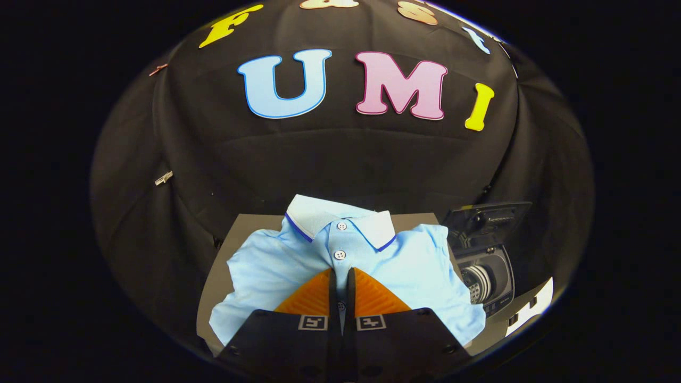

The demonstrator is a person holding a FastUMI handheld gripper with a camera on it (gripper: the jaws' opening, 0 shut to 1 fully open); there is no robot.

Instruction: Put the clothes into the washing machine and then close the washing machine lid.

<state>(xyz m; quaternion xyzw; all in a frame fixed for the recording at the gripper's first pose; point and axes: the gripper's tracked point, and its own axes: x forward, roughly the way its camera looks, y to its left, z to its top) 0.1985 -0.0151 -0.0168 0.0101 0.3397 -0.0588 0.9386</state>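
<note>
Grabbing the shirt — tool nearly closed at the placket.

We see the tool (pixel 341 276) narrow, fingers almost together over the light-blue polo shirt (pixel 276 266) at lower centre of the frame; whether fabric is pinched, we cannot tell. The shirt lies spread on the tabletop (pixel 213 287), with the washing machine (pixel 487 271), lid open, at lower right. We'd pinch a thick fold — then lift clear before swinging right.

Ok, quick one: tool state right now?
Tool: fingers nearly together over the light blue polo shirt, a thin strip of fabric between them; whether both press on it cannot be told.
</note>
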